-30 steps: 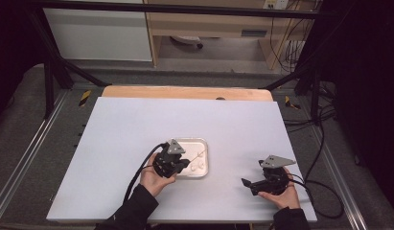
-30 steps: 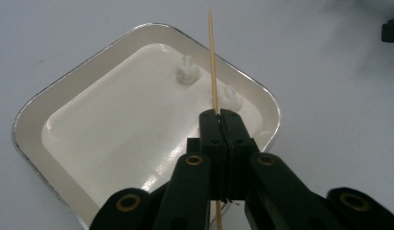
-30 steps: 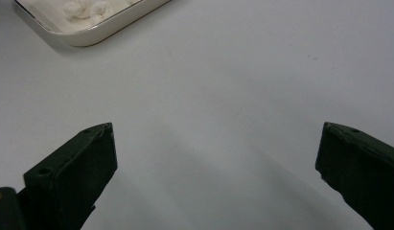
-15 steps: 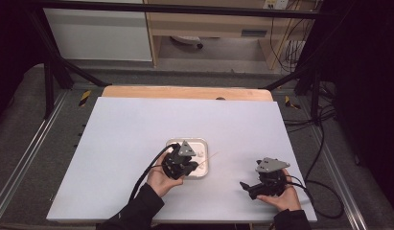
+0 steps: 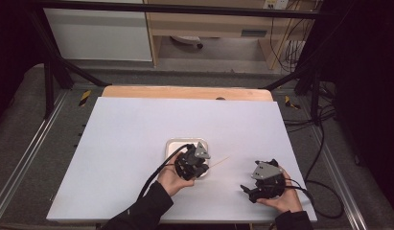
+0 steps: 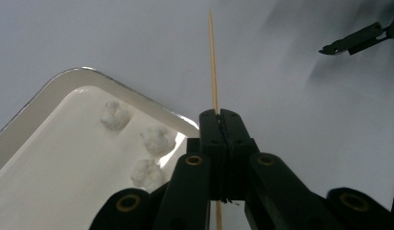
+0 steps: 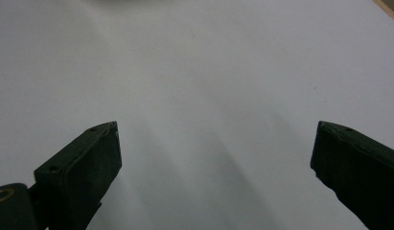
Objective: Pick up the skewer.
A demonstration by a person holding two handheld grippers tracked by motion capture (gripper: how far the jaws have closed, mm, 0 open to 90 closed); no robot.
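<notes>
The thin pale wooden skewer (image 6: pixel 213 62) is clamped in the fully closed left claw (image 6: pixel 221 115), its long axis pointing straight ahead over the white desk (image 5: pixel 137 143), beside the white square tray (image 6: pixel 36 105) of three white puffs (image 6: pixel 156 139); the right claw (image 7: pixel 214 143) is held wide open and empty, well apart.

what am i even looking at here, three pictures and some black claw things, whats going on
A person sits at a white table with a hand-held gripper in each hand. The high view looks down from above; the other two come from cameras riding on each gripper, looking along its black jaws. The left hand-held gripper is shut on a thin wooden skewer, which points out over the table. Beside it lies a white tray with three small white fluffy lumps. The right hand-held gripper has its jaws wide apart over bare table, holding nothing.
</notes>
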